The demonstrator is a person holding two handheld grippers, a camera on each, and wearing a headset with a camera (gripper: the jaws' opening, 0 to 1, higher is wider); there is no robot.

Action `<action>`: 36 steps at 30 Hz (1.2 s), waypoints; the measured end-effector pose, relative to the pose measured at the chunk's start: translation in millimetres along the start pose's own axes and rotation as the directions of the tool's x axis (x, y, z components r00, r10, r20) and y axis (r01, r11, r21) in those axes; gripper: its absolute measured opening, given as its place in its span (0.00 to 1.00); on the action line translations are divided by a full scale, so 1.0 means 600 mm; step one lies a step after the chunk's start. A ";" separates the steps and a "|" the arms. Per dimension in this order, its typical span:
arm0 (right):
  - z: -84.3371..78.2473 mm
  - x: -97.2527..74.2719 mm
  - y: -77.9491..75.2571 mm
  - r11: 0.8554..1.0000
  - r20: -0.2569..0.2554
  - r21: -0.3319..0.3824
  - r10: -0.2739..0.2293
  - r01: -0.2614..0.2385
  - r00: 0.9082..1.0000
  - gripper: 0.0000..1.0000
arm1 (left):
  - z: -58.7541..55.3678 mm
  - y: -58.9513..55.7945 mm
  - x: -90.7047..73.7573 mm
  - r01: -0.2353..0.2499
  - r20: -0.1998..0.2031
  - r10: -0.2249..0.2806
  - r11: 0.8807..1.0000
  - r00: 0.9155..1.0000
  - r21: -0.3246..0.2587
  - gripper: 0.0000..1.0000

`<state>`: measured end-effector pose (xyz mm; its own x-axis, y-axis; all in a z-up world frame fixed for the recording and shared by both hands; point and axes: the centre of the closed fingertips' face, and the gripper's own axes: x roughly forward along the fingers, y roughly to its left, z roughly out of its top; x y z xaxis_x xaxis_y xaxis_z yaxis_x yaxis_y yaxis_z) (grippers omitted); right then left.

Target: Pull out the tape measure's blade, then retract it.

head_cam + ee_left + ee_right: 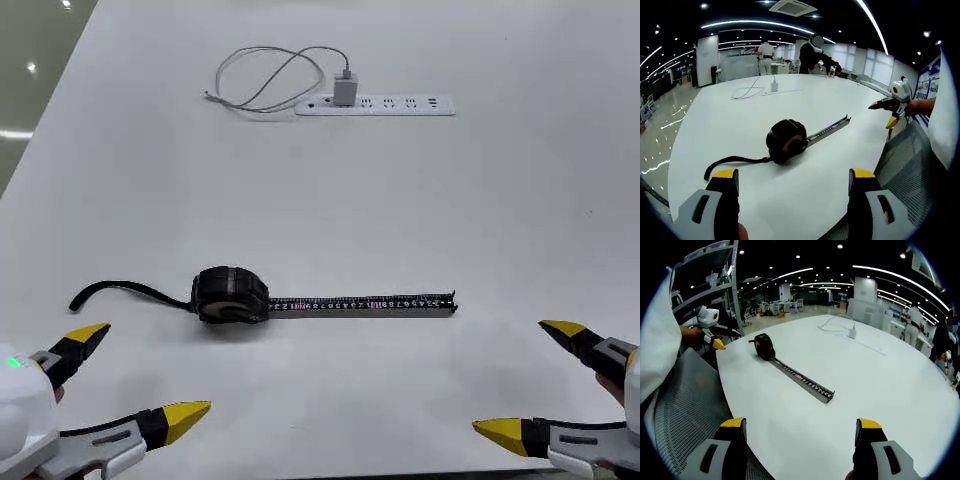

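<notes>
**Both claws wide open, tape sitting on the table with the blade out**

Your left gripper hangs low at the near left edge of the white table, jaws spread wide, gripping nothing. Your right gripper is the same deal at the near right: wide open, nothing in it.

The black tape measure sits on the table between them and a bit further out, closer to your left one. Neither claw touches it. Its blade lies pulled out flat, running toward your right side, and the black strap trails off to the left.

Way at the far end there's a white power strip with a charger plugged in and a looped cable.
</notes>
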<state>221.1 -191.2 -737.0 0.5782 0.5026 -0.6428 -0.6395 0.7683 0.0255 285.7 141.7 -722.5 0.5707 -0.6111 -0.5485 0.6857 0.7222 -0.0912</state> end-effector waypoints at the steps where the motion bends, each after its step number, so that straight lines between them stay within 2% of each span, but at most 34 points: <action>1: 0.001 0.001 -0.001 1.000 0.000 -0.001 0.001 -0.001 1.000 0.88 | 0.000 0.000 0.003 -0.002 -0.004 0.002 1.000 1.000 0.001 0.88; 11: 0.007 0.010 -0.007 1.000 0.001 -0.007 0.010 -0.010 1.000 0.88 | 0.006 0.000 0.024 -0.010 -0.011 0.010 1.000 1.000 -0.003 0.88; 19: 0.013 0.015 -0.009 1.000 0.004 -0.012 0.021 -0.021 1.000 0.88 | 0.014 -0.009 0.037 0.008 -0.002 -0.008 1.000 1.000 -0.003 0.88; 36: 0.033 0.026 -0.012 0.999 0.010 -0.033 0.027 -0.027 1.000 0.88 | 0.028 -0.011 0.066 0.008 0.007 -0.008 1.000 1.000 -0.013 0.87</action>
<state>244.9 -181.3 -732.2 0.5657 0.5273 -0.6340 -0.6714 0.7409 0.0171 311.4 107.2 -729.4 0.5681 -0.6190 -0.5423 0.6841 0.7215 -0.1068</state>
